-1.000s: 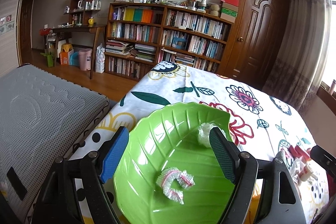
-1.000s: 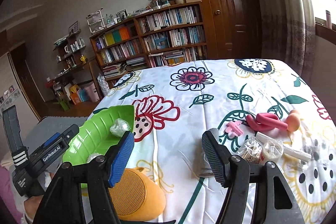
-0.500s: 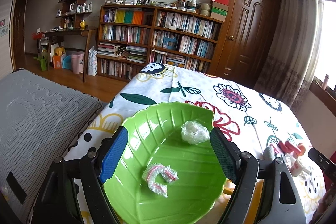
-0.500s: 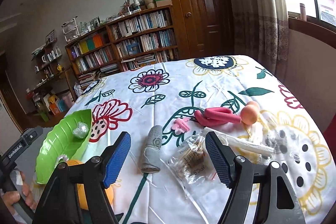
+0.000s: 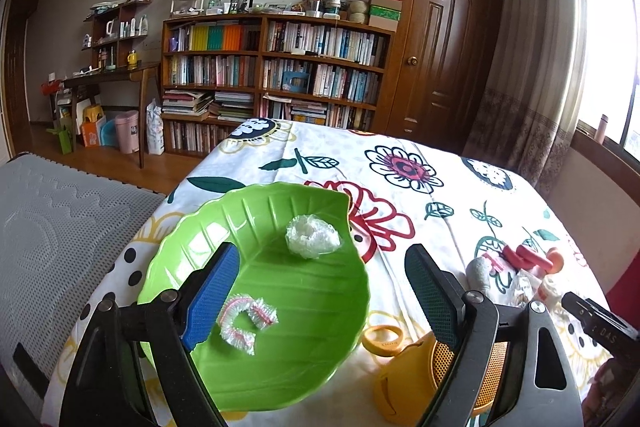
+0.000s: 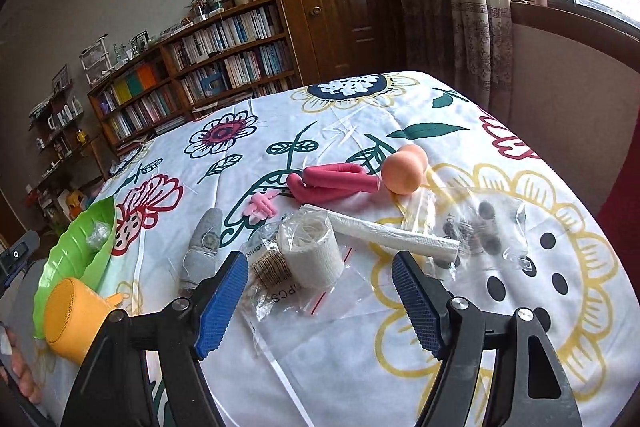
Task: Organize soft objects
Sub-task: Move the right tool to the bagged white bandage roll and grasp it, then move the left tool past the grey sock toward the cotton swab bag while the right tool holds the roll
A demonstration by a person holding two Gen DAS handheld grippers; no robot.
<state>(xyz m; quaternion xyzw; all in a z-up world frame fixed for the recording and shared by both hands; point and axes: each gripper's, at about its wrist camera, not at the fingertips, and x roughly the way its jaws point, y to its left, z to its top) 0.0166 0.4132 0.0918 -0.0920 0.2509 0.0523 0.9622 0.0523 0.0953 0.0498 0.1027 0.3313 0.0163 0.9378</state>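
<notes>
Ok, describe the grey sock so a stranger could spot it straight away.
Start at the green leaf plate on the floral tablecloth. The grey sock lies flat on the cloth between the plate and the white roll. It is the only grey, limp fabric piece there.

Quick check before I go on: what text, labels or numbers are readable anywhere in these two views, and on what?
"PCS" on the clear zip bag under the white gauze roll, right wrist view.
Vertical print on that same bag: too warped to read.
Digits near "10" on the second clear bag: partial, unsure.
Embossed word on the yellow ring: too small.
Marking on the black device at right, left wrist view: partly cut off, unclear.
Book spines: too small.
</notes>
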